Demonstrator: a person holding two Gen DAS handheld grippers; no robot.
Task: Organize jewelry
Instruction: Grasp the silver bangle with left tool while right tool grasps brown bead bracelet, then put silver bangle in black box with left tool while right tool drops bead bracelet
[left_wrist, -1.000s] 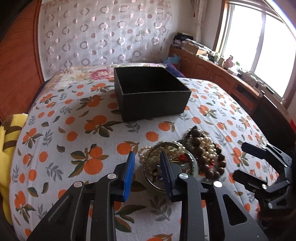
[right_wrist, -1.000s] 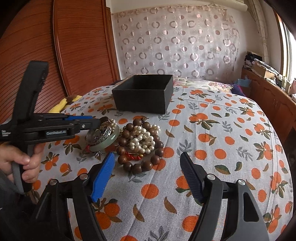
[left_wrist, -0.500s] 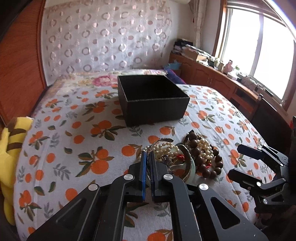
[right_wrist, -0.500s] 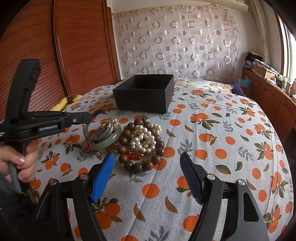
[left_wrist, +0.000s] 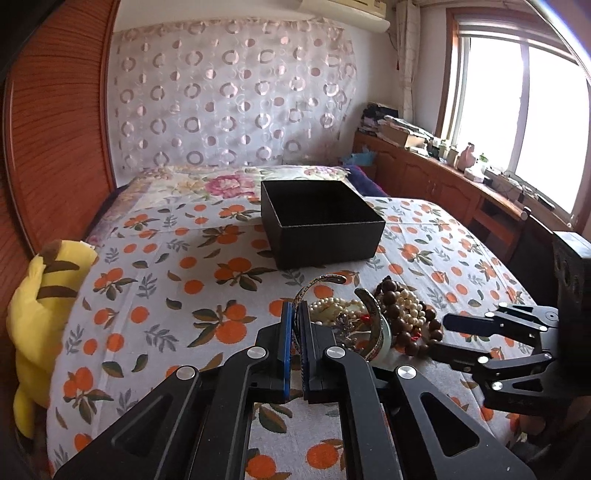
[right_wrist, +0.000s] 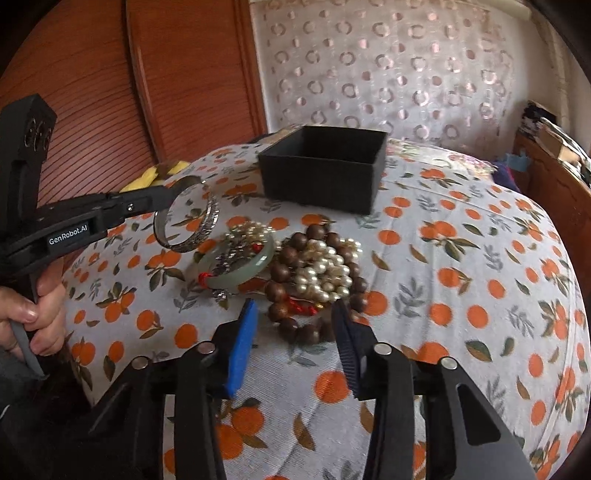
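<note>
My left tongs (left_wrist: 294, 314) are clenched on a silver bangle (right_wrist: 188, 214), its thin band pinched between the blue pads (left_wrist: 285, 350) at lower centre of the left wrist view. My right tongs (right_wrist: 295, 332) are released, spread wide just in front of the jewelry pile, at the brown wooden bead bracelet (right_wrist: 295, 295).

The right wrist view shows the bangle whole, hanging clear above the bedspread (right_wrist: 461, 258) at centre left; the left view shows only its rim. The right view also shows the green jade bangle (right_wrist: 243, 269) and pearl strand (right_wrist: 321, 266) at centre frame. The black box (left_wrist: 321, 225) stands open beyond the pile, well apart. Only the left view shows the yellow plush (left_wrist: 40, 295) at left edge.
</note>
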